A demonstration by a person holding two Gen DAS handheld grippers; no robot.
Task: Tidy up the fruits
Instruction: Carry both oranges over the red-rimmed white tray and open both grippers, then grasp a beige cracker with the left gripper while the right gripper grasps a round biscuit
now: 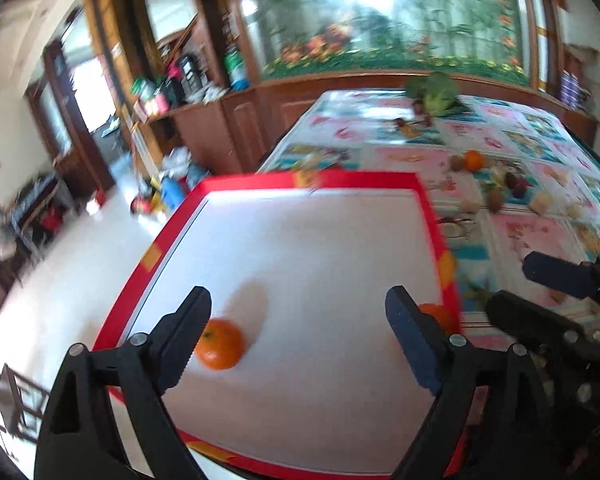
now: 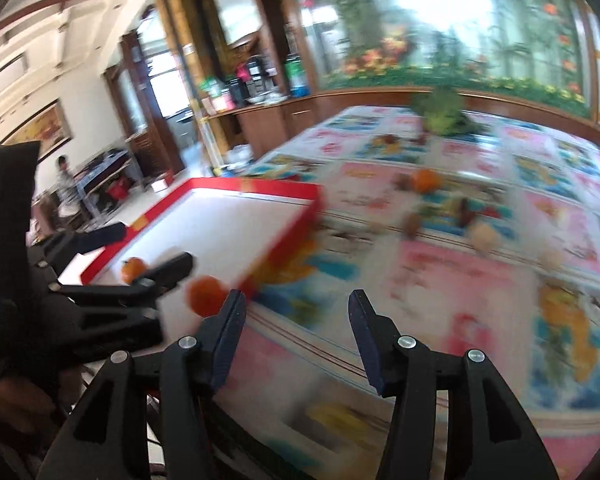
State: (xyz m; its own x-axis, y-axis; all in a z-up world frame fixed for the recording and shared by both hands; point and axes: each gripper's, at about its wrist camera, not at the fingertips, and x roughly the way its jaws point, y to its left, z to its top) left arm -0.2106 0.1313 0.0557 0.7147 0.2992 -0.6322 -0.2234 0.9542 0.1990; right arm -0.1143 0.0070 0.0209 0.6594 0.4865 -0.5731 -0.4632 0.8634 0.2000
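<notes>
A red-rimmed box (image 1: 428, 208) with a white floor lies on the table's near left; it also shows in the right wrist view (image 2: 259, 190). Two oranges lie in it: one (image 1: 219, 345) by my left finger, one (image 1: 440, 314) at the right wall behind the other finger. They also show in the right wrist view (image 2: 133, 269) (image 2: 205, 294). My left gripper (image 1: 297, 340) is open and empty above the box. My right gripper (image 2: 297, 332) is open and empty over the tablecloth, right of the box. It appears in the left wrist view (image 1: 540, 292).
A third orange (image 1: 473, 160) lies among several brown and pale fruits (image 1: 496, 200) further along the patterned tablecloth (image 2: 460, 280). A leafy green vegetable (image 1: 434, 92) sits at the far end. A wooden cabinet (image 1: 227, 124) and floor clutter stand left of the table. Both views are motion-blurred.
</notes>
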